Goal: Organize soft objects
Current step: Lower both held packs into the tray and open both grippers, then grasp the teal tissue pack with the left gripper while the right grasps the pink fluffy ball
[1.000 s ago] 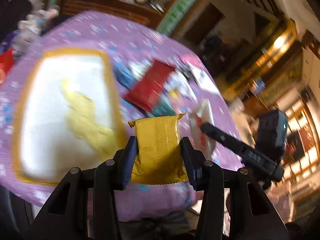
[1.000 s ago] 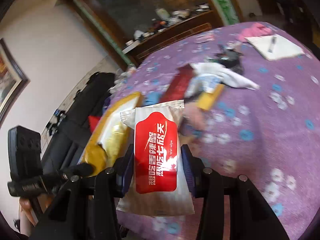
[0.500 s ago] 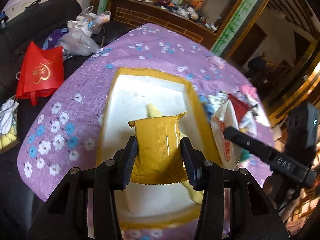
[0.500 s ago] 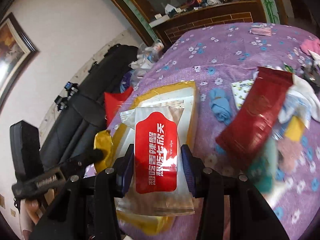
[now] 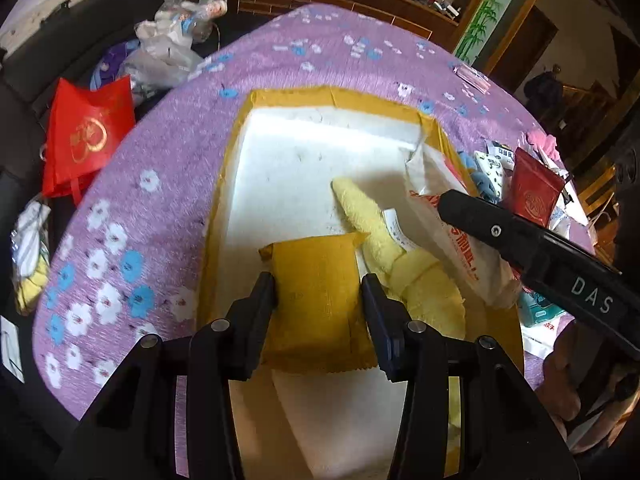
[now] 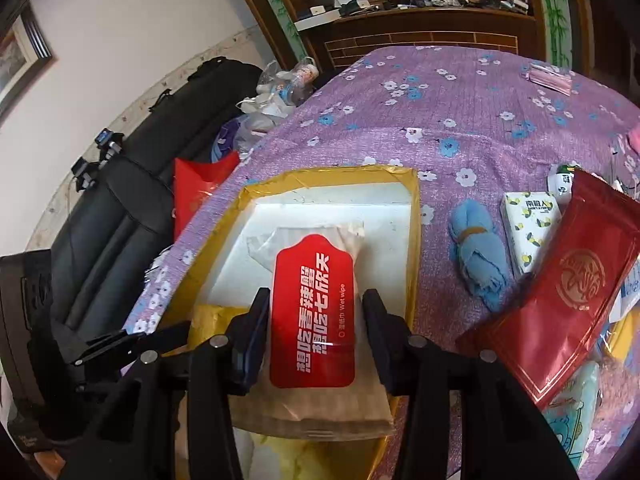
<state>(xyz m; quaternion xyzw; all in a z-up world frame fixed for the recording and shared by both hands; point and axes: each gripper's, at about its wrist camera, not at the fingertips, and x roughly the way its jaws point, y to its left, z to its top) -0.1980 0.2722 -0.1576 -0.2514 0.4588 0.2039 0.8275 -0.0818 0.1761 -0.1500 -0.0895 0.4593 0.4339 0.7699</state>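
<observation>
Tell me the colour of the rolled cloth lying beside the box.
Blue: the rolled cloth tied with a tan band, clearest in the right wrist view.

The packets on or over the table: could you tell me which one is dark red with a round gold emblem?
The dark red pouch lying on the tablecloth, right of the blue cloth.

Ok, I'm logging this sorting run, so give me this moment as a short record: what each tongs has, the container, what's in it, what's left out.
left tongs: clamped on yellow packet, over the tray
right tongs: jaws opening, wet wipe pack between them, over the tray
container: yellow-rimmed tray, white inside
already in tray: yellow towel
left on purple tablecloth: blue cloth, tissue pack, red pouch
</observation>
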